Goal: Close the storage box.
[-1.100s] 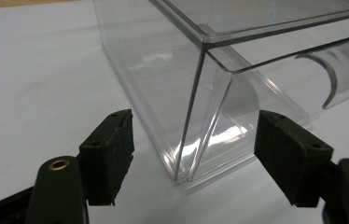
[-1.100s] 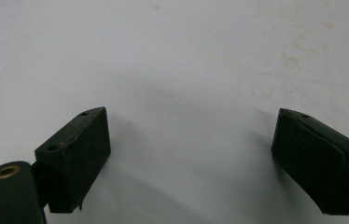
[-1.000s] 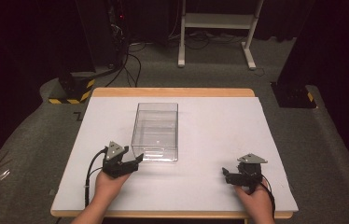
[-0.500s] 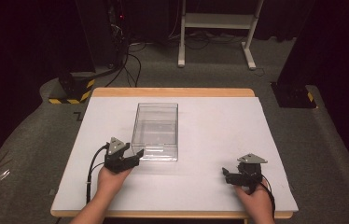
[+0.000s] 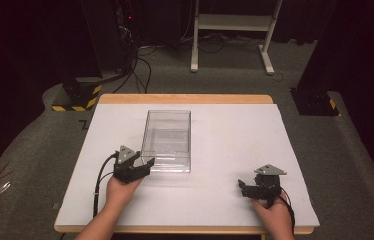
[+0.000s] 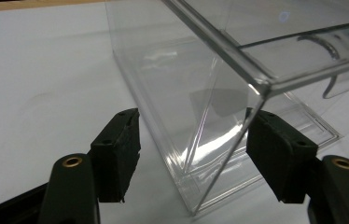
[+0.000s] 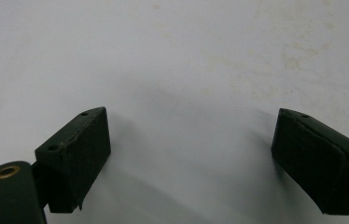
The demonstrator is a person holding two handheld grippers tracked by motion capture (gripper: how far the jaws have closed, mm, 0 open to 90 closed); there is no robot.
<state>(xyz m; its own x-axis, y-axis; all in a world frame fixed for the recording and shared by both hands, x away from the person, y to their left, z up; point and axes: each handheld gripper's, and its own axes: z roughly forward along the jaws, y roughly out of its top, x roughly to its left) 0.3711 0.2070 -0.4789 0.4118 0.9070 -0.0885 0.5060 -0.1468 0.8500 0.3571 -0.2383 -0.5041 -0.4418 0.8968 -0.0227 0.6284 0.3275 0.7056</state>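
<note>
Glossy clear plastic box (image 5: 168, 140) on a matt white, wood-edged table (image 5: 235, 145).

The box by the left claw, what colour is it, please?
Clear, colourless plastic box; left gripper view.

No readable text, label, brand, number or sign appears anywhere.

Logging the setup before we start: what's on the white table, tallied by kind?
Clear plastic box: 1
Handheld grippers: 2, the left gripper at the box's near corner and the right gripper apart on the table
Total: 3
</note>
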